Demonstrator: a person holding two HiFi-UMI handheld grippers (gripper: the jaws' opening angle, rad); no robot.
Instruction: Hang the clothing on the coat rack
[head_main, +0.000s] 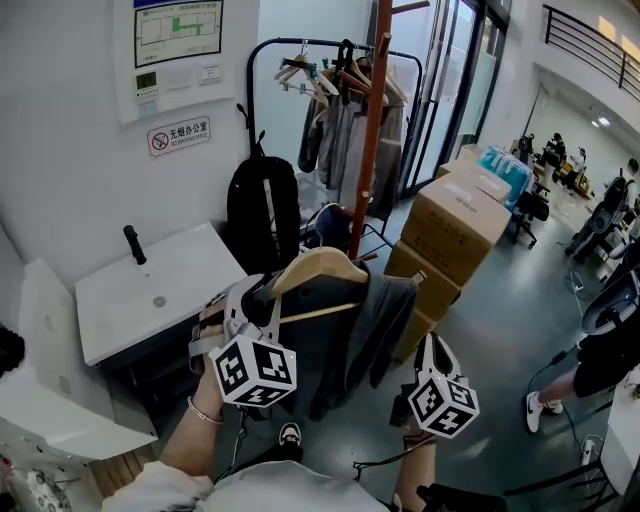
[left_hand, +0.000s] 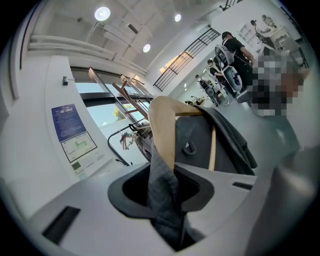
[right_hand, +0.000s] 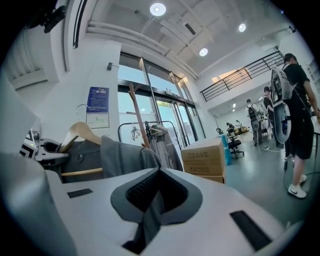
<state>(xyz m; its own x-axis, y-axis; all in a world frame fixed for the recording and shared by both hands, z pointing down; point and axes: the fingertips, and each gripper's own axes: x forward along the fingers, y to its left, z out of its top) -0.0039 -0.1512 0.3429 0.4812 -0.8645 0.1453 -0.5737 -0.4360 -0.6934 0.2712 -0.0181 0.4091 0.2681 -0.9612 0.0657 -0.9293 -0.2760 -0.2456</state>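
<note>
A: So, L gripper (left_hand: 162, 192), what's it got?
B: Jaws are clamped on one end of the hanger (left_hand: 162, 125), w/ grey cloth caught in btwn. R gripper (right_hand: 150, 200) is pinched tight on a fold of the garment (right_hand: 125, 157), lower and to the right.
A: And where's the garment?
B: Draped on the hanger and held up in the air btwn the two grippers, near us. It's dark grey and soft. One side is bunched over the hanger's shoulder and the rest hangs slack. The wood crossbar shows under it.
A: Rack?
B: Rack (head_main: 368, 140) is farther off, beyond the hanger and a bit right. It's an upright red-brown pole w/ a peg near the top. A black rail (head_main: 300, 45) w/ other clothes stands behind it.
A: Hanger's long axis?
B: Runs left-right, roughly across the pole. L gripper holds the hanger itself, so I'd say it leads. R should just stop the cloth dragging. Can't make out the hook, tho.
A: So the move is up and away?
B: Prob. The peg looks well above the hanger.
</note>
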